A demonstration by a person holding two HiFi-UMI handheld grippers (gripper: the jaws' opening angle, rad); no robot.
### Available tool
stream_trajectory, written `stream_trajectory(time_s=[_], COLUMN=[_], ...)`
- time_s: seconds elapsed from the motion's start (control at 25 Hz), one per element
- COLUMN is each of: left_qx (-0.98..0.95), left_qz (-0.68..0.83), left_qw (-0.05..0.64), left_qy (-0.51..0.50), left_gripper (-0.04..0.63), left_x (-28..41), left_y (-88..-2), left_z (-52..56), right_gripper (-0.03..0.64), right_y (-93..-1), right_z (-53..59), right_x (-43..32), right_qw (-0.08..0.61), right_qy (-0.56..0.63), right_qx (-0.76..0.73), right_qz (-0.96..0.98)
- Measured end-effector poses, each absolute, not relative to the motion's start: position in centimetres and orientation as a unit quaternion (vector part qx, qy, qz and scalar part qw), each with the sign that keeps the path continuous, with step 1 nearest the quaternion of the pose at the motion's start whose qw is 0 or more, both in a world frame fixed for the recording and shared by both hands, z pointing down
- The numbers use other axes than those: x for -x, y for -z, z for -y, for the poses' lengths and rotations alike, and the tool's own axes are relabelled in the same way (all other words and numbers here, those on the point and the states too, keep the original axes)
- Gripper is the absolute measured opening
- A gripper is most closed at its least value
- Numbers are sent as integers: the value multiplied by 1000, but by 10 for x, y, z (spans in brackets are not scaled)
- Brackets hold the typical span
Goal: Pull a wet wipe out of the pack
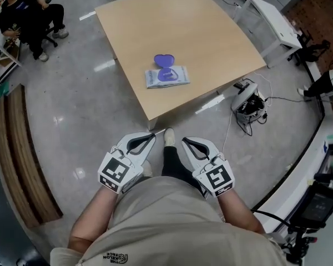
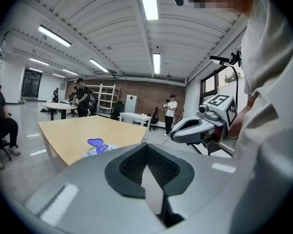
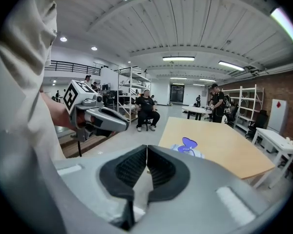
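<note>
The wet wipe pack (image 1: 167,77) lies flat near the front edge of the wooden table (image 1: 200,32), its purple heart-shaped lid (image 1: 165,61) flipped open. The pack also shows small in the left gripper view (image 2: 99,149) and in the right gripper view (image 3: 189,151). My left gripper (image 1: 153,135) and right gripper (image 1: 185,141) are held side by side close to my body, over the floor and short of the table. Both are shut, jaws meeting tip to tip with nothing between them (image 2: 147,147) (image 3: 146,149).
A white table (image 1: 273,19) stands at the right rear. A person sits on a chair (image 1: 28,15) at the far left. A small machine with cables (image 1: 247,101) rests on the floor by the table's right corner. A curved wooden bench (image 1: 22,165) runs along the left.
</note>
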State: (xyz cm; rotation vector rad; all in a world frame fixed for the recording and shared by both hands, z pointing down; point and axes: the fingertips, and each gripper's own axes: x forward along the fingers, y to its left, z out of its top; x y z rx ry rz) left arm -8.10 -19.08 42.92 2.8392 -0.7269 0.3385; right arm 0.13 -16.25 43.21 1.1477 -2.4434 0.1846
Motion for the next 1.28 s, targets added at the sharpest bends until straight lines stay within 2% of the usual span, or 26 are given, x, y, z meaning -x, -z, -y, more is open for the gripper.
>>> stream_trajectory(time_s=[0.52, 1.04, 1.28], left_qx=[-924, -871, -852], left_qz=[309, 355, 362], left_qw=[136, 199, 226], left_qy=[-179, -276, -304], left_gripper=[2, 2, 2], left_x=[63, 47, 31], left_y=[-510, -623, -654], left_z=[340, 446, 482], right_gripper=[12, 20, 60], right_y=[-489, -583, -618], right_z=[328, 454, 488], right_x=[-45, -90, -102], right_qw=[247, 310, 334], right_qy=[-67, -90, -102], right_qx=[-364, -310, -274], right_qz=[896, 894, 896])
